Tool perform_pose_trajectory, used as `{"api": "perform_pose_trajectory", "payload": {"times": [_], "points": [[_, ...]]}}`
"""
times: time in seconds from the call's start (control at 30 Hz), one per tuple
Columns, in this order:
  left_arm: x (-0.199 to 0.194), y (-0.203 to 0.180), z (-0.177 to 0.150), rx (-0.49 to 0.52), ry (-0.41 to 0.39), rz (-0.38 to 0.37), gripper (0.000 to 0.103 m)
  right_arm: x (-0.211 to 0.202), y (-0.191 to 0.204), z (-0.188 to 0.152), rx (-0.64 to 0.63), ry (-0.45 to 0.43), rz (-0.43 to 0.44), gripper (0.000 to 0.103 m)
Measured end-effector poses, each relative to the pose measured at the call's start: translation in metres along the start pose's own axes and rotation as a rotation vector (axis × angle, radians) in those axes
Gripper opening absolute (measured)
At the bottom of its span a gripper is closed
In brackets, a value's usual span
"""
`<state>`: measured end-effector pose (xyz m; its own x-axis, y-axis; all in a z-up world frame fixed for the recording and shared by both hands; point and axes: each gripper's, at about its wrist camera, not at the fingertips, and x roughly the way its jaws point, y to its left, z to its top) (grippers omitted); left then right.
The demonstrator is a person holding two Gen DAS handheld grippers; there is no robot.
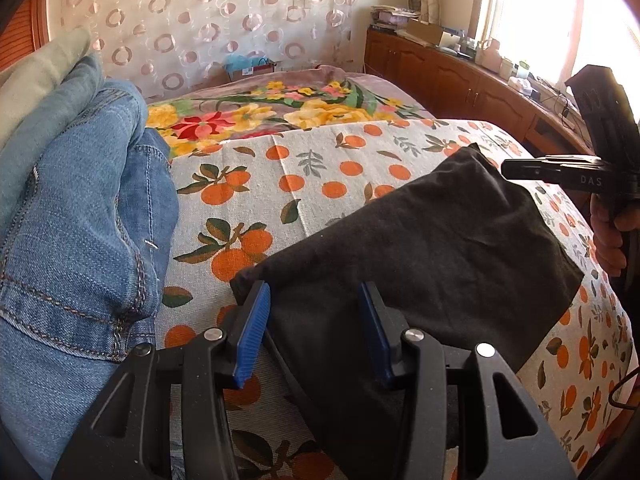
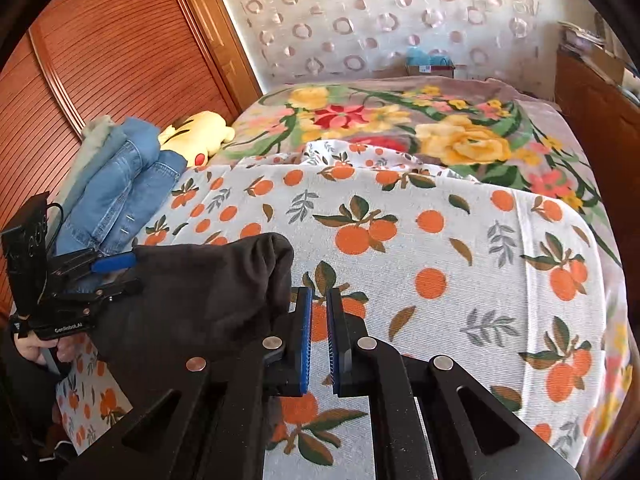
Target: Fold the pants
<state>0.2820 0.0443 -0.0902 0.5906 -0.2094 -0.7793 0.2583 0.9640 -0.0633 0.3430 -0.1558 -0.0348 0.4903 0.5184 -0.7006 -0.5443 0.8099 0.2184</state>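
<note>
The black pants (image 1: 420,256) lie folded on the orange-print sheet (image 1: 320,168) at the near edge of the bed. The left gripper (image 1: 314,320) hovers over their near left corner with its blue pads (image 1: 252,332) set wide apart, gripping nothing. The right gripper (image 2: 319,336) sits just right of the pants, above the sheet; its pads are almost together with a narrow gap, and nothing lies between them. A stack of folded jeans (image 1: 80,216) stands close on the left, near the pants. A yellow plush toy (image 2: 200,136) lies behind the jeans. A floral blanket (image 2: 440,132) covers the far part of the bed.
</note>
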Motion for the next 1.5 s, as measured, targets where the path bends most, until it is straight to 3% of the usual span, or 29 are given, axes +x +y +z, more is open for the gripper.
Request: {"api": "perform_pose_trajectory", "payload": {"times": [0.07,0.13,0.17,0.2,0.3,0.57,0.6,0.63,0.7,0.87,1.0,1.13,1.23,1.3,1.33,1.4,1.47,1.5], "points": [[0.0,0.0,-0.001,-0.001,-0.001,0.001,0.047,-0.003,0.006,0.001,-0.017,-0.014,0.006,0.012],[0.001,-0.001,-0.001,0.002,-0.003,0.006,0.047,-0.004,0.011,0.002,-0.031,-0.025,0.018,0.031],[0.0,-0.001,-0.001,0.002,-0.003,0.006,0.047,-0.005,0.013,0.002,-0.036,-0.028,0.025,0.046],[0.0,-0.001,-0.001,0.001,-0.004,0.006,0.047,-0.003,0.014,0.002,-0.039,-0.032,0.04,0.052],[0.0,-0.001,-0.001,0.002,-0.004,0.006,0.047,0.008,0.018,0.004,-0.046,-0.021,0.063,0.059],[0.001,-0.001,-0.002,0.0,-0.008,0.007,0.047,0.034,0.016,0.007,-0.049,0.05,0.063,0.059],[0.001,-0.001,-0.002,0.0,-0.007,0.007,0.047,0.035,0.016,0.009,-0.048,0.052,0.064,0.04],[0.001,-0.001,-0.002,0.001,-0.006,0.008,0.047,0.036,0.017,0.01,-0.045,0.062,0.086,0.029],[0.002,-0.001,-0.001,0.0,-0.005,0.007,0.047,0.035,0.018,0.009,-0.044,0.067,0.102,0.017],[-0.006,-0.005,0.003,-0.007,-0.031,-0.017,0.047,0.01,0.014,0.0,-0.04,0.016,0.083,0.015],[-0.007,-0.006,0.01,-0.01,-0.042,-0.026,0.047,-0.004,0.006,-0.016,-0.043,0.011,0.003,0.015],[0.005,-0.005,0.024,-0.017,-0.027,-0.054,0.047,0.0,-0.001,-0.025,-0.031,0.028,0.003,0.015],[0.018,-0.003,0.029,-0.022,0.003,-0.034,0.047,0.001,-0.002,-0.026,-0.021,0.019,0.007,0.015],[0.025,0.0,0.031,-0.039,0.026,-0.051,0.051,0.002,-0.002,-0.028,-0.025,0.015,0.004,0.015],[0.03,0.003,0.031,-0.049,0.042,-0.06,0.058,0.002,-0.002,-0.029,-0.029,0.013,0.001,0.015],[0.03,0.002,0.031,-0.041,0.028,-0.047,0.059,0.001,0.0,-0.029,-0.037,0.01,-0.002,0.015],[0.032,0.001,0.031,-0.044,0.029,-0.05,0.083,0.002,0.001,-0.03,-0.041,0.008,-0.002,0.015],[0.032,0.001,0.031,-0.052,0.022,-0.06,0.083,0.001,0.0,-0.03,-0.042,0.007,-0.001,0.015]]}}
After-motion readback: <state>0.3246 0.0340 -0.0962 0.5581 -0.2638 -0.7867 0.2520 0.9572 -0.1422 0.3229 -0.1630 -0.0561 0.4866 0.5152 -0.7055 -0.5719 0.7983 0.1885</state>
